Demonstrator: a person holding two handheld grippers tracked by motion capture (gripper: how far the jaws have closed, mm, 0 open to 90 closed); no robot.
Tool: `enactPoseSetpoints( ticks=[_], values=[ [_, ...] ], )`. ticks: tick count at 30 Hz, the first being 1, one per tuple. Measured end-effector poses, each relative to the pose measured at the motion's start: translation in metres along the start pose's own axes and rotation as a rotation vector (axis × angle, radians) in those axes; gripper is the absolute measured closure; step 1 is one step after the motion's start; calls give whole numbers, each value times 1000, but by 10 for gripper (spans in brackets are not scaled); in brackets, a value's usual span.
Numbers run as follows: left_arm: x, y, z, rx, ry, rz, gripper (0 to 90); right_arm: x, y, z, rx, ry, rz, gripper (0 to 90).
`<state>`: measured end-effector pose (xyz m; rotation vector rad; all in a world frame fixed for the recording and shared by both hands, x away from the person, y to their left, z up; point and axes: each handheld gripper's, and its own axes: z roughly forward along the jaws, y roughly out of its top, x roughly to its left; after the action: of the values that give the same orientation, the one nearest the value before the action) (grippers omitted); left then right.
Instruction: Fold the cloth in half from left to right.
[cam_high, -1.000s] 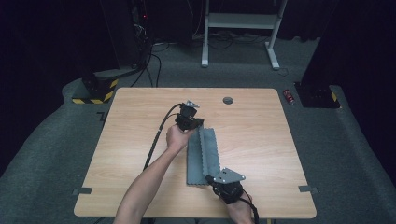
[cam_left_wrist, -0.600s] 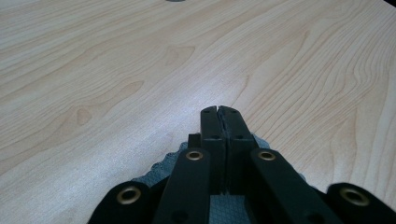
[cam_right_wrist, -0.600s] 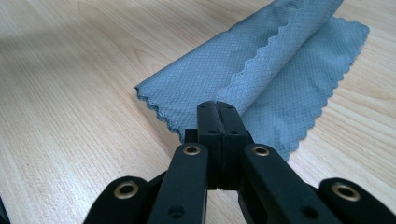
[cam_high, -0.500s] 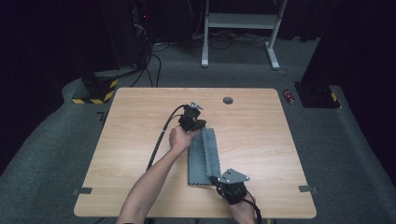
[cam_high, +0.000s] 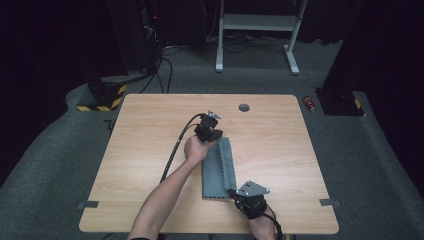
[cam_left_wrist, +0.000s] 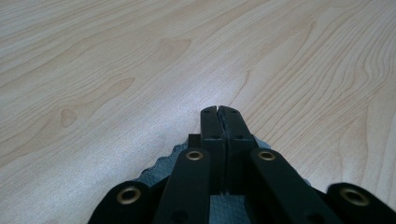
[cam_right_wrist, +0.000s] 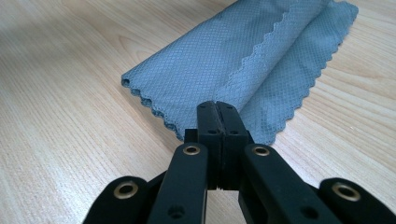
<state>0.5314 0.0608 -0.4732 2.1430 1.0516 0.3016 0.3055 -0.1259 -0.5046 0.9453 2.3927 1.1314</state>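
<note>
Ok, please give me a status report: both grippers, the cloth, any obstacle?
Left gripper shut on far end of grey cloth. Right gripper shut on near edge. Cloth folded in a strip, flat on table. Nothing in the way.

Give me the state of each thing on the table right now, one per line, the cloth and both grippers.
Cloth: grey, folded into a long strip with scalloped edges, lying flat on the table.
Left gripper: jaws shut, at the cloth's far end, pinching its edge.
Right gripper: jaws shut, at the cloth's near end, pinching its edge.
</note>
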Motion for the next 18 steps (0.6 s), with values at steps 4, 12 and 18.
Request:
enactPoseSetpoints(
  ticks=[4,12,18],
  values=[
    [0,-1,4,17,16,5,892,-2,-1,1,7,-2,10,898],
    [-2,0,11,28,27,-3,890,-8,-5,3,24,-17,32,896],
    [-4,0,17,41,40,10,888,-13,-8,5,44,-20,55,894]
  ],
)
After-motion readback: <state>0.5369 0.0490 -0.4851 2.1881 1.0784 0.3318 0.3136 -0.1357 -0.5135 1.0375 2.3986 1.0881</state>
